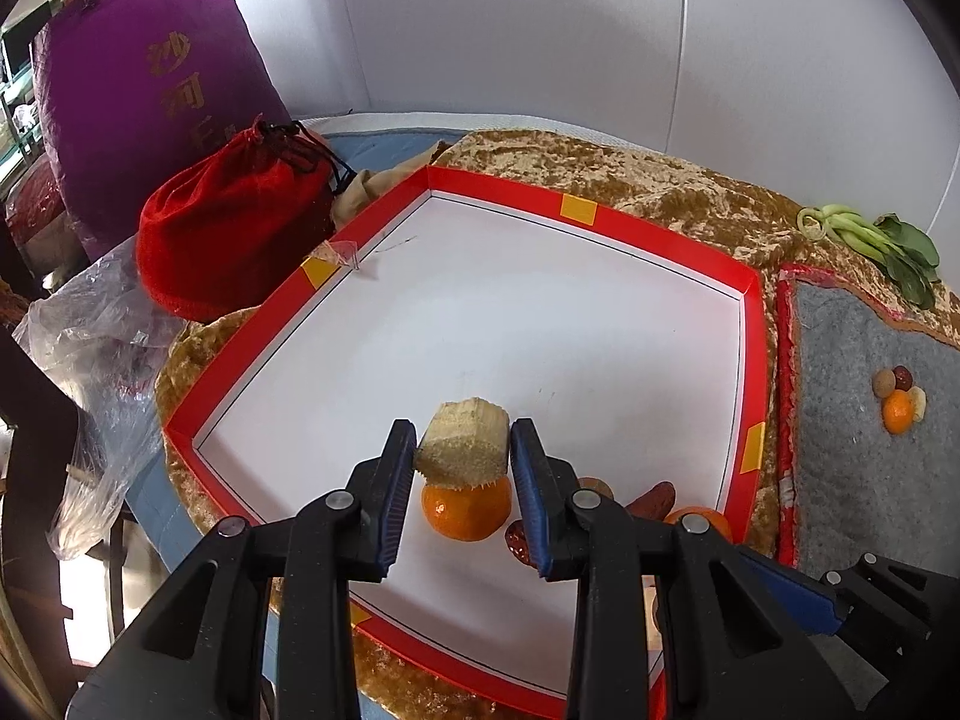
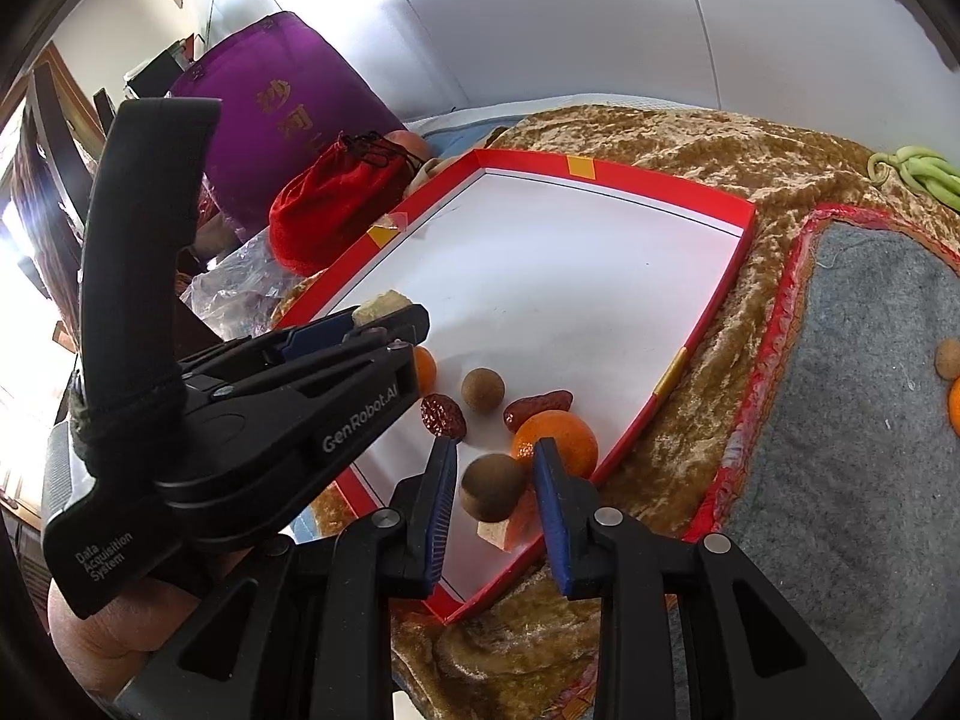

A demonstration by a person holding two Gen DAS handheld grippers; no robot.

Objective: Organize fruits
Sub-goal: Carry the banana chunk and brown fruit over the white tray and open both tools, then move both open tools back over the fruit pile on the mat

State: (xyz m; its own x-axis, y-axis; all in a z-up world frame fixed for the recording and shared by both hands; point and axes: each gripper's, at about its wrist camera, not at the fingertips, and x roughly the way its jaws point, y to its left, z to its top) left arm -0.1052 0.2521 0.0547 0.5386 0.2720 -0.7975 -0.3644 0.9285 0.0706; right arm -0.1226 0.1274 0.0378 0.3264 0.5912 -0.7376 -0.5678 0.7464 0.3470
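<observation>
Right now the left gripper (image 1: 462, 450) holds a pale, rough sugarcane chunk (image 1: 462, 441) between its two pads, which are squeezed onto its sides. It hangs just above a mandarin (image 1: 465, 510) that sits on the white floor of the red-rimmed tray (image 1: 600, 213), near the tray's close edge. The right gripper (image 2: 495, 480) has a brown, round longan (image 2: 491, 487) between its pads. Its jaws are only a little way apart, but I cannot tell if they press on the longan, because small gaps show at the sides. Under that longan lies a small pale and orange piece I cannot name (image 2: 507, 531), close to the tray's near corner. Inside the tray, near that same corner, sit a second mandarin (image 2: 558, 438), another longan (image 2: 483, 390) and two shiny red dates (image 2: 443, 415) (image 2: 537, 405). To the right of the tray lies a grey felt mat (image 1: 870, 480) with a few more small fruits (image 1: 898, 399). Behind the mat rest some green leafy vegetables (image 1: 882, 246). To the left of the tray sit a red drawstring pouch (image 1: 234, 228) and a purple bag (image 1: 150, 90).
</observation>
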